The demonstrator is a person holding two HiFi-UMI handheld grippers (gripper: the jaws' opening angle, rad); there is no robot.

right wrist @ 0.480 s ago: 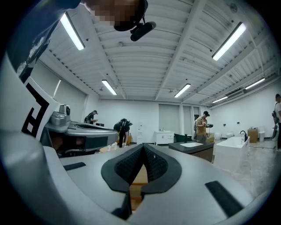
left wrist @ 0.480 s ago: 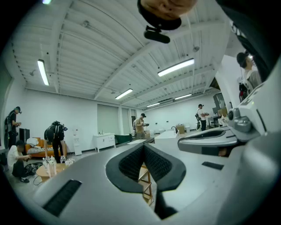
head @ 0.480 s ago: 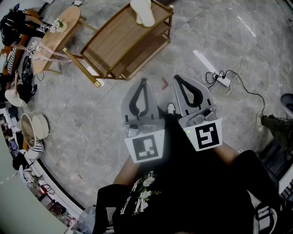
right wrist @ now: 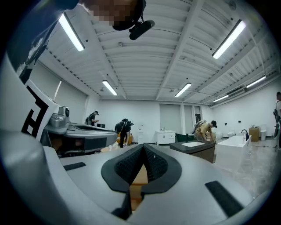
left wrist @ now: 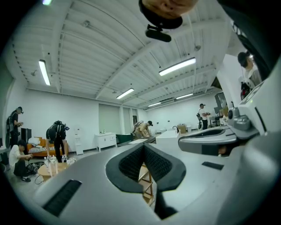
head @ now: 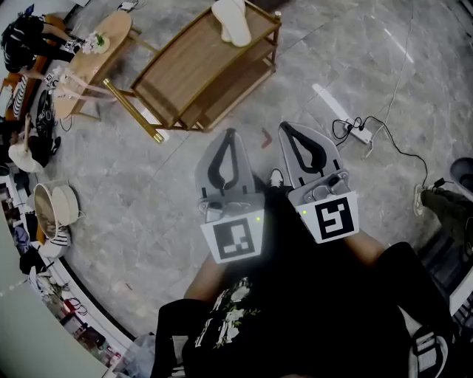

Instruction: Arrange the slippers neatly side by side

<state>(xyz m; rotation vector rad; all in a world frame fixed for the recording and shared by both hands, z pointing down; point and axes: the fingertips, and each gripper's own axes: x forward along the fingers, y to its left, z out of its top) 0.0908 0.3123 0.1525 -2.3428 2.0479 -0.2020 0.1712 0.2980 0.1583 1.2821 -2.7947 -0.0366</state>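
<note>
Lying on the rack (head: 185,70), a white slipper (head: 230,21) sits well apart from both grippers; the left gripper (head: 230,133) points level, jaws together and empty, and just beside it the right gripper (head: 284,127) is likewise closed on nothing

"What is on the wooden shelf (head: 192,59)?"
"One white slipper (head: 230,21), on its top board, near one end"
"And on the grey floor (head: 148,214)?"
"The shelf stands there, and a white plug strip (head: 361,131) with its cord"

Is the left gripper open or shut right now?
Shut. The left gripper shows its jaw tips touching, nothing between them.
</note>
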